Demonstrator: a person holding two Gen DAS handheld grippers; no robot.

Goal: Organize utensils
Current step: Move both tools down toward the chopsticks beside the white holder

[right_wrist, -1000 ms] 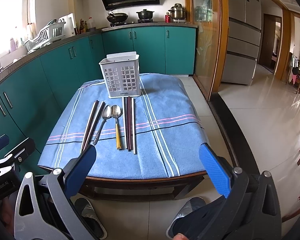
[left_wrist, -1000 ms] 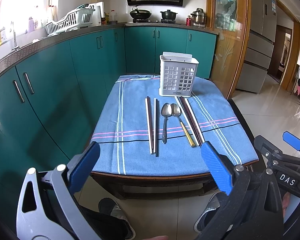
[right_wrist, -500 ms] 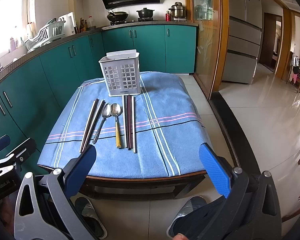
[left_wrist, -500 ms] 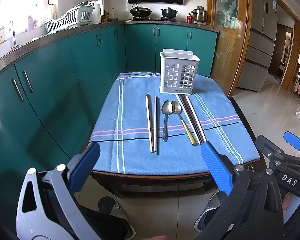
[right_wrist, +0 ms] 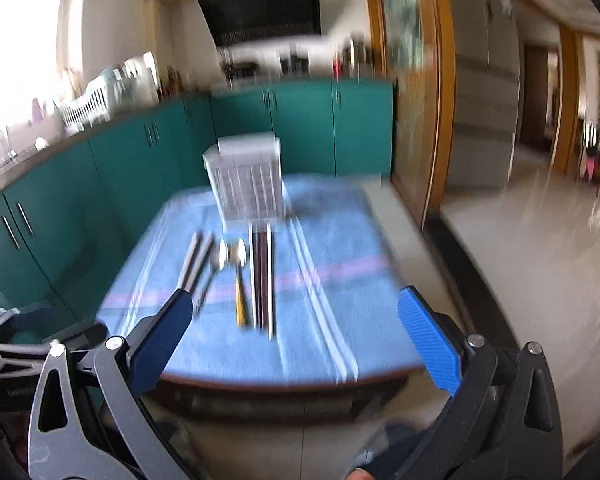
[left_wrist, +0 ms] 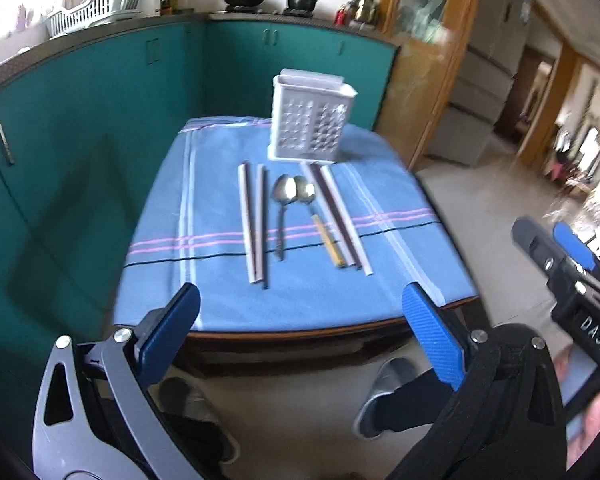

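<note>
A white slotted utensil holder (left_wrist: 311,120) stands at the far end of a blue cloth (left_wrist: 220,272) on a small table; it also shows in the right wrist view (right_wrist: 246,178). In front of it lie a left pair of chopsticks (left_wrist: 254,220), two spoons (left_wrist: 284,204), one with a yellow handle (left_wrist: 332,248), and a right bundle of chopsticks (left_wrist: 340,220). My left gripper (left_wrist: 300,332) is open and empty over the table's near edge. My right gripper (right_wrist: 296,336) is open and empty, short of the right chopsticks (right_wrist: 262,276). Both views are blurred.
Teal cabinets (left_wrist: 80,120) run along the left and back. A dish rack (left_wrist: 100,4) sits on the counter. A wooden glass door (left_wrist: 420,40) and a fridge (right_wrist: 480,100) stand to the right. The person's slippered feet (left_wrist: 384,392) are under the table's near edge.
Both grippers have moved forward toward the table, now reaching its near edge. Both views have become motion blurred. Nothing on the table has moved.
</note>
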